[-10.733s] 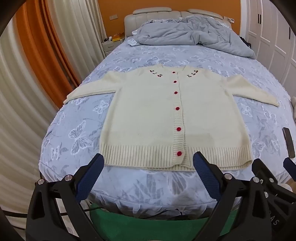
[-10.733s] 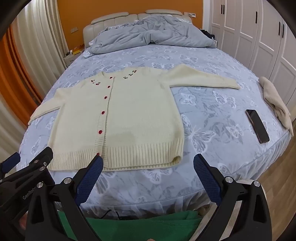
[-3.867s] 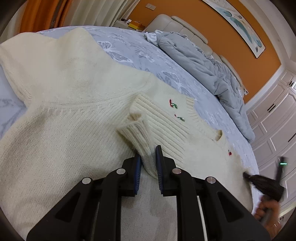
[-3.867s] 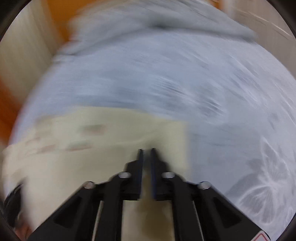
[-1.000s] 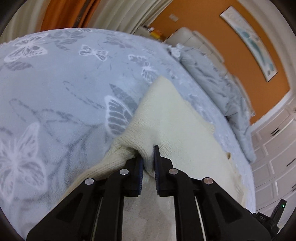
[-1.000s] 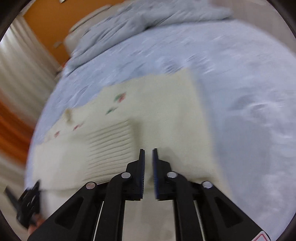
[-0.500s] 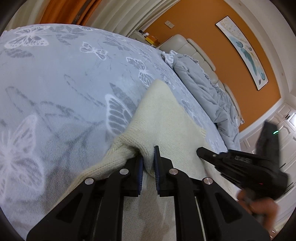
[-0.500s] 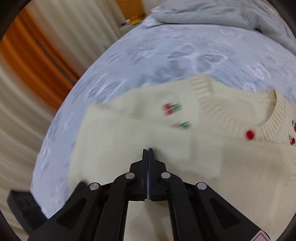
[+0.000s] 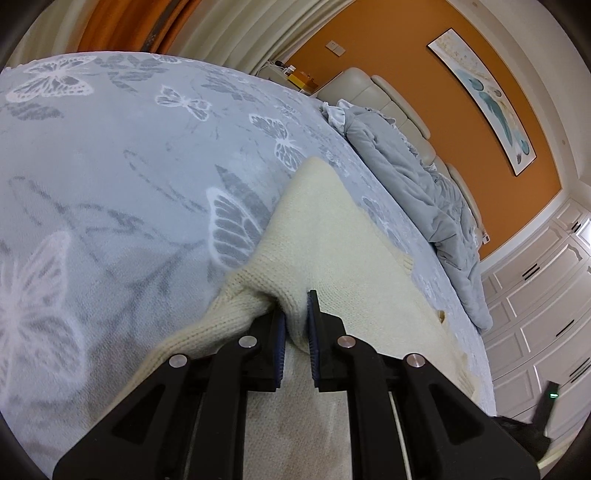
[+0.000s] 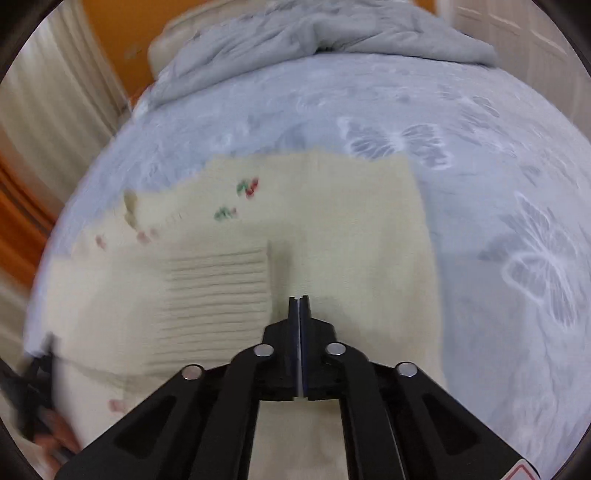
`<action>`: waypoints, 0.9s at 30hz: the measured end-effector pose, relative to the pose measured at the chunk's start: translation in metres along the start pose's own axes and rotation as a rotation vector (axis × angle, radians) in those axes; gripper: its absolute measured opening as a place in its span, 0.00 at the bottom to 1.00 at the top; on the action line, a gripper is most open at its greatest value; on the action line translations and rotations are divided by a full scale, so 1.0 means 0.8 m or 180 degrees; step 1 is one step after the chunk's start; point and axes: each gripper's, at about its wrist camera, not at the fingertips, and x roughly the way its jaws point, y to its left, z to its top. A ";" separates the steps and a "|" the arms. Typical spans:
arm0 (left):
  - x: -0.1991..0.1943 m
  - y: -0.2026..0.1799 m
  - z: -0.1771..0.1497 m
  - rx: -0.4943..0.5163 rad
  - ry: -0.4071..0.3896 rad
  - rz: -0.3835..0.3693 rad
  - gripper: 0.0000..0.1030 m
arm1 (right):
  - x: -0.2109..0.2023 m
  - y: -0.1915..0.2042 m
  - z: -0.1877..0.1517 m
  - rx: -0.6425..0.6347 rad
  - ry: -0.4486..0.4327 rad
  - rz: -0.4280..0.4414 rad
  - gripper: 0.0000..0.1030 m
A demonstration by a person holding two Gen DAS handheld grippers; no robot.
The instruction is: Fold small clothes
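A cream knit cardigan [image 9: 332,236] with red buttons lies on the bed, both sleeves folded in over its body. My left gripper [image 9: 294,306] is shut on a pinched fold of knit at the cardigan's left folded edge, low over the bed. In the right wrist view the cardigan [image 10: 332,221] shows cherry embroidery near the collar and a ribbed sleeve cuff [image 10: 218,288] lying across the front. My right gripper [image 10: 299,300] is shut and empty, above the cardigan's middle. The picture is blurred by motion.
The bed has a blue-grey butterfly cover [image 9: 110,166]. A crumpled grey duvet [image 9: 417,192] lies by the headboard, and it also shows in the right wrist view [image 10: 314,33]. Curtains and an orange wall stand to the left, white wardrobes [image 9: 546,295] to the right.
My right gripper has swung back from the left shoulder to over the cardigan's middle and is out of the left wrist view. My left gripper still holds the same fold.
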 end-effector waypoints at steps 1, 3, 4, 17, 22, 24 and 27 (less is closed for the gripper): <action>0.001 0.000 0.000 0.0004 0.0002 0.0005 0.11 | -0.010 0.006 -0.002 -0.0026 -0.0064 0.0164 0.02; 0.003 0.000 0.002 0.0012 0.0007 0.0014 0.11 | -0.008 0.019 -0.012 -0.0307 -0.0114 0.0187 0.01; 0.003 0.000 0.003 0.0012 0.0012 0.0017 0.11 | 0.014 0.017 -0.021 -0.0389 0.0096 0.0007 0.01; -0.149 -0.004 -0.009 0.0269 0.0742 0.0199 0.75 | -0.212 -0.046 -0.189 -0.0142 0.0247 -0.0386 0.55; -0.248 0.042 -0.063 0.0332 0.1056 0.0513 0.86 | -0.237 -0.083 -0.279 0.0139 0.0728 -0.0346 0.56; -0.265 0.063 -0.083 0.0208 0.1124 0.0701 0.86 | -0.226 -0.087 -0.301 0.0199 0.0844 -0.0322 0.56; -0.280 0.084 -0.108 -0.0003 0.1096 0.0751 0.87 | -0.213 -0.087 -0.320 0.0354 0.0943 -0.0183 0.56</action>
